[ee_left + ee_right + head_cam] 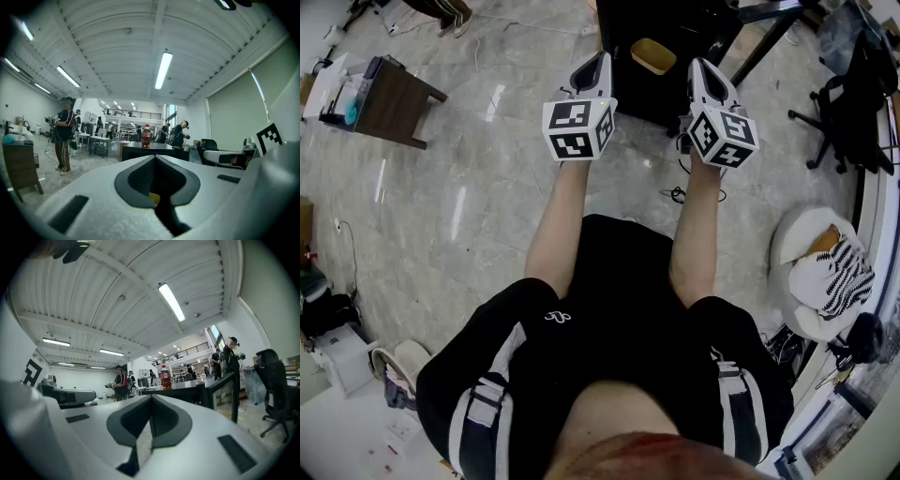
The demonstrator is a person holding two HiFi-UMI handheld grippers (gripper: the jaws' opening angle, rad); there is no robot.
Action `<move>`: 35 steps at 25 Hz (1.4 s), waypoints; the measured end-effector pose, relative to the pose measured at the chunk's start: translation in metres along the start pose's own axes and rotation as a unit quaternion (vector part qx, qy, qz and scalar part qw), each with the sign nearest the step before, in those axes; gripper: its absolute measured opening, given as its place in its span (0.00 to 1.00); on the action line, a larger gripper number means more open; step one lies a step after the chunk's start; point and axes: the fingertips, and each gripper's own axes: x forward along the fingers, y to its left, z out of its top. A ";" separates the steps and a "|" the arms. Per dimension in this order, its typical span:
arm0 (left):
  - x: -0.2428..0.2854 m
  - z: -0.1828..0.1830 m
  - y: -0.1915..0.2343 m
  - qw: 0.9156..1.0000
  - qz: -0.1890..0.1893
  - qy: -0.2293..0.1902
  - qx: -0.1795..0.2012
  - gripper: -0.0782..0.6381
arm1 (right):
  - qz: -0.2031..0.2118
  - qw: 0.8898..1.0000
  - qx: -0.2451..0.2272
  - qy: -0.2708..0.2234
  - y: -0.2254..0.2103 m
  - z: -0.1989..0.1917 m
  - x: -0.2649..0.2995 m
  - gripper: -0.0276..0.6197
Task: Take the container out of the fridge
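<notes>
The low black fridge stands just ahead of us, the shallow yellow plastic container in it. It looks light and stiff, so we would pinch its rim. Our left gripper and right gripper have jaws clenched on nothing.

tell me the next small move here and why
Probably ease the right gripper forward toward the yellow container in the black fridge. In the head view the container lies just beyond it and the left gripper; both tongs are together on nothing, so they would need opening once closer.
</notes>
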 end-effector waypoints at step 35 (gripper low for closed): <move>0.241 -0.103 0.123 0.988 -0.073 0.130 -0.043 0.12 | -0.094 0.990 0.037 0.100 -0.079 -0.110 0.207 0.06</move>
